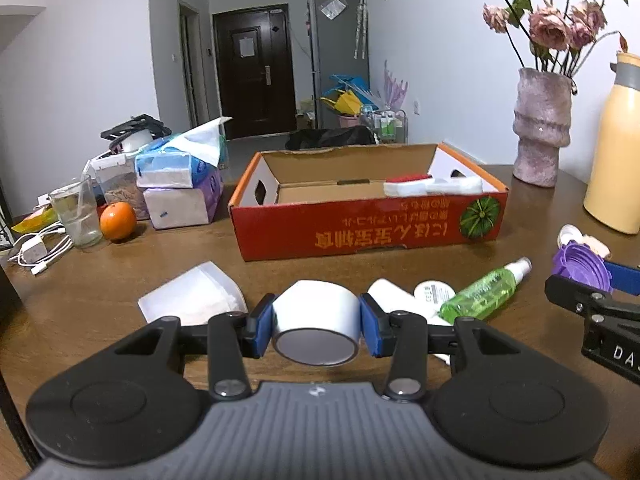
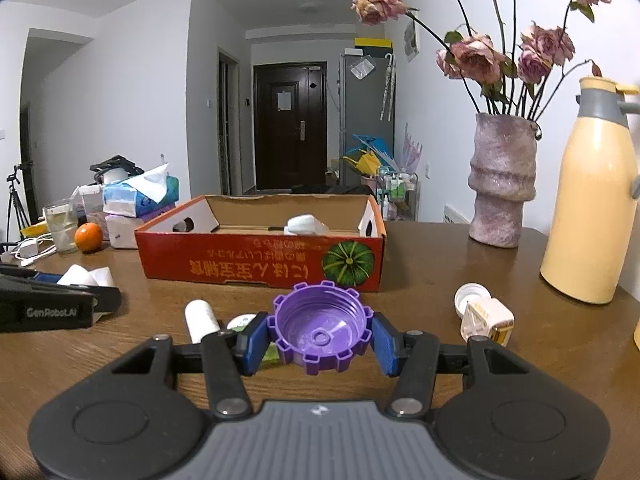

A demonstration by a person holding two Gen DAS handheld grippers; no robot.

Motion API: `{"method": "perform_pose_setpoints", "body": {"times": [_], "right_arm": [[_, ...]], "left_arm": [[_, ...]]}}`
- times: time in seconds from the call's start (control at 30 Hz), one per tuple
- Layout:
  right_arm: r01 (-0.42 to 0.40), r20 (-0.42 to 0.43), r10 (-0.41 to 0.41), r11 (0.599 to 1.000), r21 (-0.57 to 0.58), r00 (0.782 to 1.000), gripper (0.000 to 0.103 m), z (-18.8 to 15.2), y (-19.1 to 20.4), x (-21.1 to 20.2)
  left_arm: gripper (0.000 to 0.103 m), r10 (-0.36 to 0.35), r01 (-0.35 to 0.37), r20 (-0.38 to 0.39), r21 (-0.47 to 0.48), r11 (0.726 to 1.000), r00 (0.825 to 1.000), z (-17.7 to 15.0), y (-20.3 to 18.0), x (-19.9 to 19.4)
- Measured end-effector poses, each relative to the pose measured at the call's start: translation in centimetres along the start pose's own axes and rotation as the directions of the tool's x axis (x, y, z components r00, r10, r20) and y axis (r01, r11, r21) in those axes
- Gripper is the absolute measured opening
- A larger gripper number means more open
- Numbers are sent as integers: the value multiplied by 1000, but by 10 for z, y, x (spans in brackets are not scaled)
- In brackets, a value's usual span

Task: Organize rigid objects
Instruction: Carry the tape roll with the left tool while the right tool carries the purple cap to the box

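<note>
Clamped between the blue pads of the left gripper [image 1: 316, 322] sits a roll of white tape [image 1: 316, 320], a smooth, squat cylinder with its pale core facing the camera, lifted clear of the brown wood-grain table [image 1: 120, 272]. Just behind the left pad lies a translucent white plastic piece [image 1: 196, 296] with a rounded end. Behind the right pad lie a white tube [image 1: 394, 294], a round white lid [image 1: 434, 292] and a clear green spray bottle [image 1: 486, 290] with a white nozzle, all flat on the wood and close together.

Well to the right, the right gripper [image 2: 320, 330] pinches a purple plastic cap [image 2: 320, 328], ribbed and toothed like a cog round its rim, hollow side up. To its right on the table rest a small white cap [image 2: 472, 296] and a cream and gold blocky item [image 2: 486, 320], touching each other.

Straight ahead of both grippers stands the open red cardboard box [image 1: 360, 232], low-walled, printed with a green pumpkin, its near edge straight and unobstructed. White packets [image 1: 432, 186] lie in its far right corner; most of the floor is bare cardboard. A bare strip of table separates the grippers from the box.

Farther left of the box are tissue packs [image 1: 180, 184], an orange [image 1: 118, 220], a glass [image 1: 76, 212] and white cables [image 1: 40, 248]. Farther right are a rough mauve vase [image 1: 542, 128] of dried roses and a smooth yellow flask [image 1: 614, 152].
</note>
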State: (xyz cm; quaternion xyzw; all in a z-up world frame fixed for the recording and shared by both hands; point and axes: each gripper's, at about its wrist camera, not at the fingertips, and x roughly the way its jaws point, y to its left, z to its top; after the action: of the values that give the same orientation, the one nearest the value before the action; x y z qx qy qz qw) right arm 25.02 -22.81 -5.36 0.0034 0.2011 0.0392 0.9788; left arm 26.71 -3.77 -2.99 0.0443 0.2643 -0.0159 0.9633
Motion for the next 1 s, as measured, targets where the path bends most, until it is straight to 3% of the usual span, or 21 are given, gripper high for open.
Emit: {"method": "perform_pose_setpoints", "body": {"times": [0.47,1.0], "right_arm": [[24,62,-26,999,26,998,53,34,0,9],[4,108,-13,996,88,994,53,65,2,44]], "left_arm": [[45,3,-1,47,-43,999,999,33,2,2],[45,13,-9,49,-94,996,999,65,0,37]]}}
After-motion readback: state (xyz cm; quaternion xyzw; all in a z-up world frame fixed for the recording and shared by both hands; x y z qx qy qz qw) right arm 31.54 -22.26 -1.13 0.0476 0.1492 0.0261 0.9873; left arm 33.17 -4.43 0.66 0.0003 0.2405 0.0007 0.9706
